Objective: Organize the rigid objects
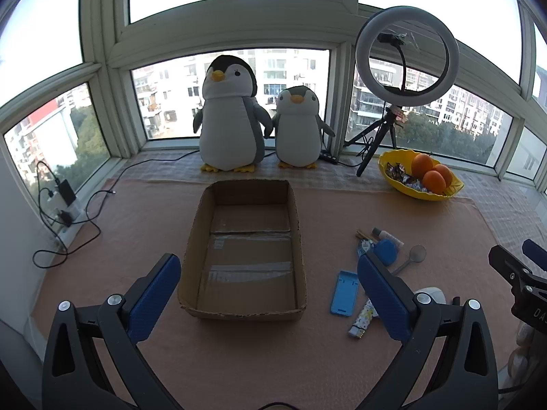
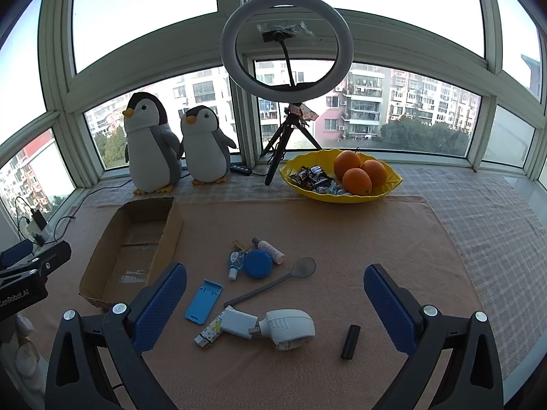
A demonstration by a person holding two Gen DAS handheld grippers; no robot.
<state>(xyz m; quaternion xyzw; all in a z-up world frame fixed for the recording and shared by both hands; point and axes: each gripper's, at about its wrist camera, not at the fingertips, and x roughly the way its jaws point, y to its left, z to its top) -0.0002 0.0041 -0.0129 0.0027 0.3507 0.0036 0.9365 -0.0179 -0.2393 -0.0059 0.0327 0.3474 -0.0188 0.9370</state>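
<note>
Nothing picked yet: box (image 1: 298, 225) empty, both grippers, left (image 1: 270, 294) and right (image 2: 275, 302), spread wide, holding nothing. Next: right closes on charger (image 2: 273, 328).

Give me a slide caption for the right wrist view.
Open right tongs above scattered small items beside an empty cardboard box.

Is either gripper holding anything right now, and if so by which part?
Nothing is held. The left gripper and right gripper are both open and empty above the mat.
</note>
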